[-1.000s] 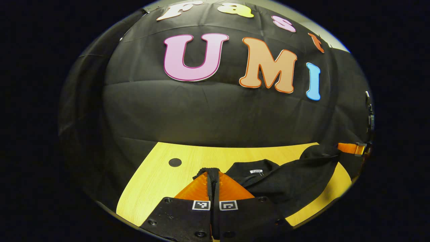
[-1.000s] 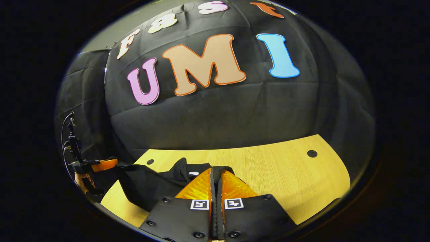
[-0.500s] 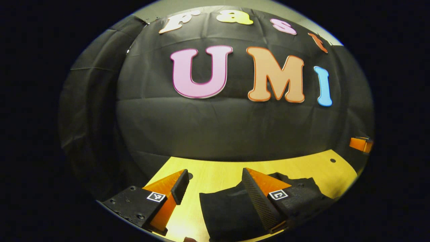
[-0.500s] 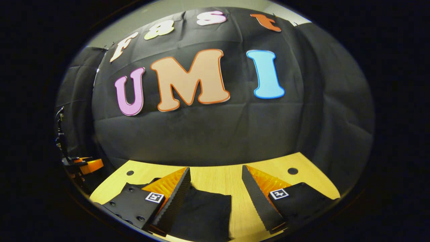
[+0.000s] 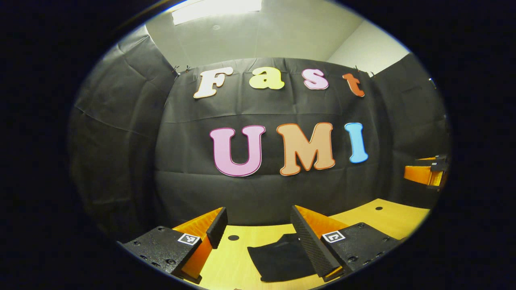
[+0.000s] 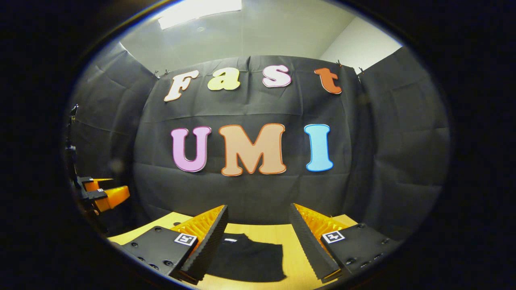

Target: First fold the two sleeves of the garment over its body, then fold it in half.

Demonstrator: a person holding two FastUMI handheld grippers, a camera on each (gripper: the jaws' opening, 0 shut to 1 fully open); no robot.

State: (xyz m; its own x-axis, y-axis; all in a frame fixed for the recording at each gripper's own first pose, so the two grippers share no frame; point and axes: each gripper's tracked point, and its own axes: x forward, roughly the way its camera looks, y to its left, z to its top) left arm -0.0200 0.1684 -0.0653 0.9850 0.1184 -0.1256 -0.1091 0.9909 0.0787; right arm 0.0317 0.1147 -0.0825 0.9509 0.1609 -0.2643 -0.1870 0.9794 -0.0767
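A black garment [image 5: 282, 259] lies folded flat on the wooden table [image 5: 379, 219]; in the right gripper view the garment [image 6: 248, 257] sits low between the fingers. My left gripper [image 5: 258, 225] is open above it, nothing between its fingers. My right gripper [image 6: 256, 225] is also open and holds nothing. At the far right of the left gripper view the right gripper [image 5: 423, 173] shows. At the far left of the right gripper view the left gripper [image 6: 107, 193] shows. Both grippers are raised above the garment, apart from it.
The table [image 6: 294, 245] has small round dark holes [image 5: 233, 237] near its back edge. The booth's black cloth wall [image 6: 250, 193] rises right behind the table. A pale ceiling with a light panel [image 5: 217, 6] is above.
Both grippers let go of the garment's edge and opened, then rose and tilted up away from it. The garment now lies folded on the table.
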